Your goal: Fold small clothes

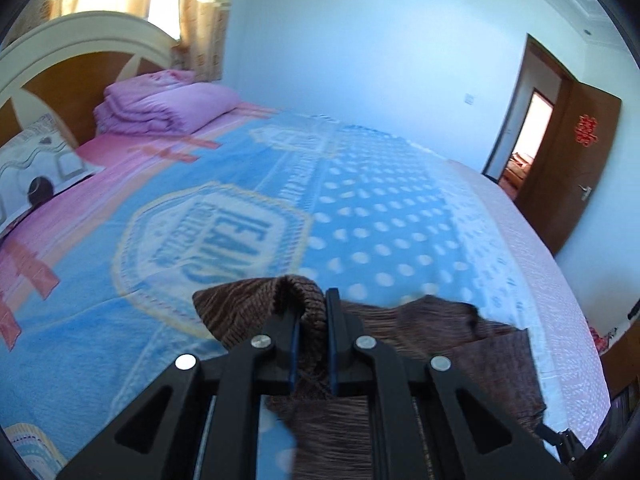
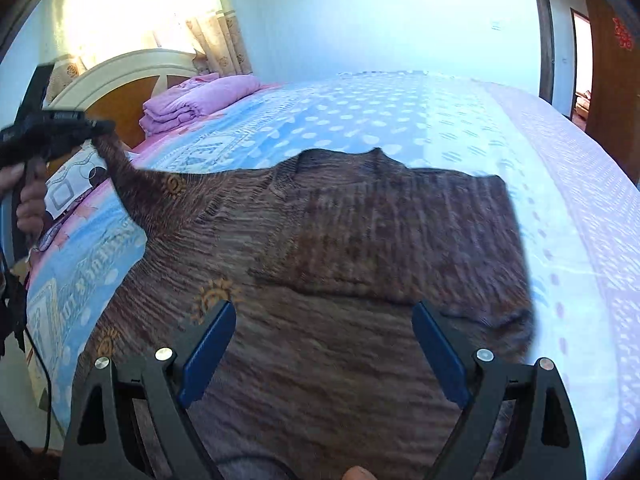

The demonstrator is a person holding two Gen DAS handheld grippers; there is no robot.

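Note:
A brown knitted sweater (image 2: pixel 360 240) with small orange sun patterns lies spread on the bed, neck toward the far side. One sleeve (image 2: pixel 128 184) is pulled up and to the left, off the bed. My left gripper (image 1: pixel 312 300) is shut on the cuff of that sleeve (image 1: pixel 280 304), which bunches between the blue pads. In the right wrist view the left gripper (image 2: pixel 100 128) shows at the left edge, held by a hand (image 2: pixel 24 200). My right gripper (image 2: pixel 324 308) hovers open over the sweater's lower body, with nothing between its fingers.
The bed carries a blue and pink blanket (image 1: pixel 360 208) with white dots. A folded purple quilt (image 1: pixel 168 104) and a patterned pillow (image 1: pixel 36 160) lie by the headboard (image 1: pixel 60 72). A brown door (image 1: pixel 576 160) stands open at the right. A cable (image 2: pixel 36 360) hangs at the left.

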